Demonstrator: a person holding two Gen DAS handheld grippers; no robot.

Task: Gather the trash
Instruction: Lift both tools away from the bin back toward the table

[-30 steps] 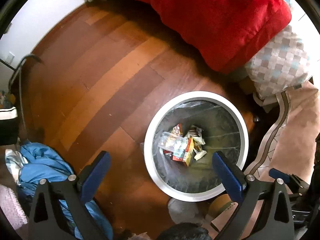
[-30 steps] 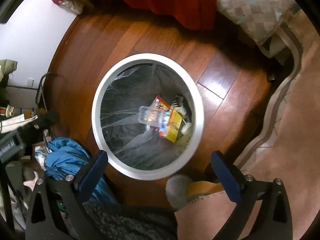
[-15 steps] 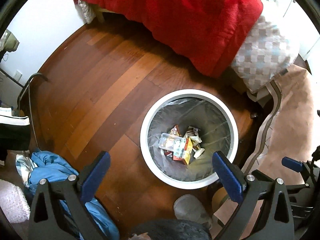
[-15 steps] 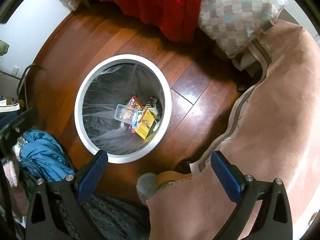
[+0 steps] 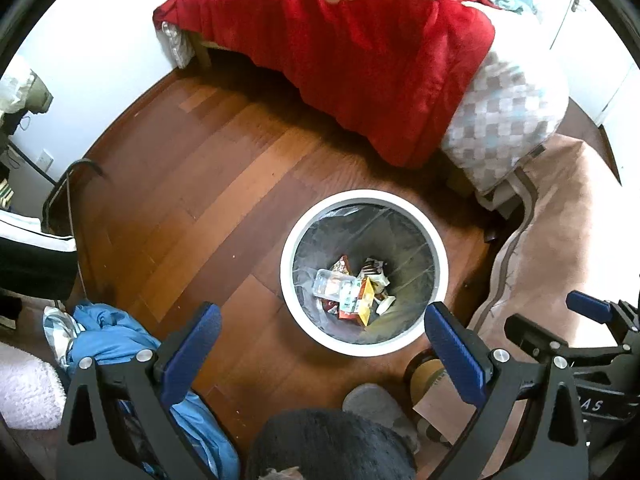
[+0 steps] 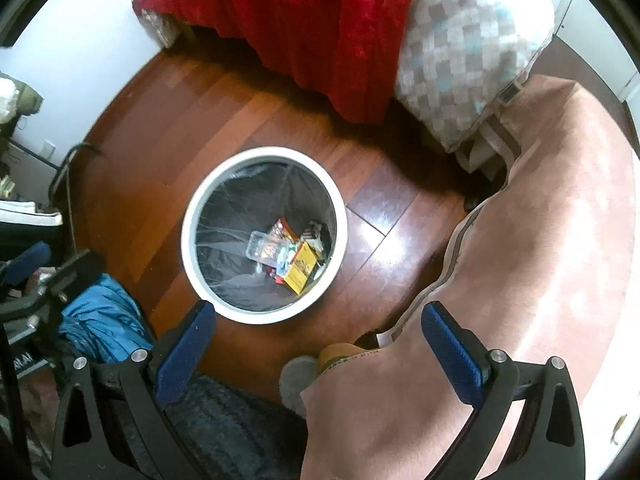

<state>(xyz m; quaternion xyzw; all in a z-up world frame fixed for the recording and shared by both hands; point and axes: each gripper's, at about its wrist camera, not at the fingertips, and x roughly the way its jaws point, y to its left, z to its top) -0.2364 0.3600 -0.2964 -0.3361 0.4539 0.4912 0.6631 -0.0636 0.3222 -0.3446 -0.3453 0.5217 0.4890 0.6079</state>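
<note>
A white round trash bin [image 5: 288,280] with a clear liner stands on the wooden floor; it also shows in the right wrist view [image 6: 188,248]. Inside lie wrappers, a clear plastic tray [image 5: 332,285] and a yellow packet [image 6: 301,267]. My left gripper [image 5: 320,340] is open and empty, high above the bin's near rim. My right gripper [image 6: 316,336] is open and empty, high above the floor just near of the bin. The right gripper's blue finger also shows at the right of the left wrist view [image 5: 588,307].
A bed with a red blanket [image 5: 352,52] and a checked pillow [image 5: 500,120] lies beyond the bin. A pink rug [image 6: 532,240] covers the floor on the right. Blue clothing [image 5: 108,340] lies at the left. A grey slipper [image 5: 376,404] is below me.
Both grippers have risen and pulled back, so the bin looks smaller and more of the bed and rug shows. Both stay open and empty.
</note>
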